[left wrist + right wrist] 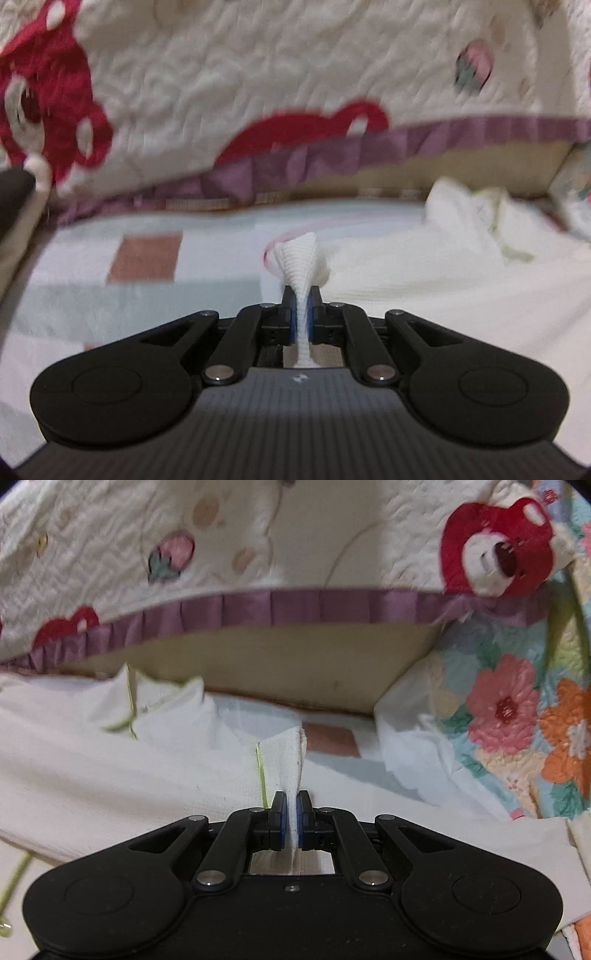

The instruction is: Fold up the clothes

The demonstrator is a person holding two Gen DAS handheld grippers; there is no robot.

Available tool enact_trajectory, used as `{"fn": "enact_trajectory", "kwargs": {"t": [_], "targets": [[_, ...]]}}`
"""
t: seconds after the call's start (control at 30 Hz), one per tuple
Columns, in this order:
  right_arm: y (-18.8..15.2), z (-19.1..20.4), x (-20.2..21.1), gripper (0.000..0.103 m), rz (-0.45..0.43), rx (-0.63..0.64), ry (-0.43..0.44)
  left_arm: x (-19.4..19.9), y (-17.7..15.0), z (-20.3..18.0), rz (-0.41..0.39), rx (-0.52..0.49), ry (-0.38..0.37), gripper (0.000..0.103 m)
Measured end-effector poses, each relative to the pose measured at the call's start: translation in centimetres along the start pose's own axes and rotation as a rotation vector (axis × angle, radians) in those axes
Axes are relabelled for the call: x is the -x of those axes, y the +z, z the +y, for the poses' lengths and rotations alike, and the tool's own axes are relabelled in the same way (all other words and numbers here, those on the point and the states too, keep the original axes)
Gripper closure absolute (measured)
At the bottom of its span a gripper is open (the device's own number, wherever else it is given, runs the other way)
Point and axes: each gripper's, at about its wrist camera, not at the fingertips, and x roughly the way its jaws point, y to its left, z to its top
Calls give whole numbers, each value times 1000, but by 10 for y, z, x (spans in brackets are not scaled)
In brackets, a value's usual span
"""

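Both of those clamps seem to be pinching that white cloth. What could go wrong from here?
1. The left hand-held gripper pinches only a narrow bunched bit of the white garment, so it might slip out if pulled.
2. The right hand-held gripper holds a thin edge near the green stitching; uneven pulling could skew the fold.
3. The garment's far end lies crumpled, so wrinkles may get folded in.

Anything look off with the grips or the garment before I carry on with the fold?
Nothing stands out. The left gripper and right gripper are each shut on an edge of the white garment, which is rumpled, not yet flat. Motion blur hides finer detail.
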Motion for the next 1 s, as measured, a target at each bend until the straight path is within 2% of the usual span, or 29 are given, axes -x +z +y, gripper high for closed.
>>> {"fn": "enact_trajectory", "kwargs": {"t": [0.07,0.17,0.27,0.3,0.33,0.37,0.4,0.43,0.47,0.5,0.53,0.63,0.67,0.8,0.83,0.9,1.0], "targets": [[0,4,-14,98,33,20,-5,-9,-6,3,19,32,21,96],[1,1,-23,97,53,8,-38,-3,-3,4,8,21,53,97],[0,-10,-27,98,102,-2,-179,8,3,7,7,20,84,94],[0,-15,-27,93,126,-26,-236,15,4,6,2,24,70,93],[3,-20,-19,90,116,-93,-246,24,3,2,-4,22,26,87],[7,-20,-10,87,93,-149,-200,32,3,-1,-10,19,-17,77],[11,-18,0,87,69,-197,-140,41,2,-5,-16,16,-61,75],[15,-15,9,82,44,-245,-81,48,0,-10,-10,14,-115,73],[18,-5,11,72,45,-222,-30,50,-6,-17,14,11,-184,68],[21,8,10,67,53,-177,17,52,-12,-24,38,8,-252,66],[24,22,9,67,60,-132,65,53,-18,-30,65,8,-308,60],[21,46,-2,64,107,-106,201,49,-42,-40,163,7,-324,57],[17,50,-5,61,124,-112,207,49,-46,-41,183,3,-321,57],[-6,41,-5,58,121,-166,120,53,-48,-44,184,-24,-300,57],[-12,32,-3,60,104,-188,108,54,-48,-45,185,-31,-295,57],[-16,15,-1,81,99,-216,109,57,-49,-46,185,-45,-284,57],[-13,9,-3,83,124,-189,49,60,-50,-48,186,-65,-268,57]]}}
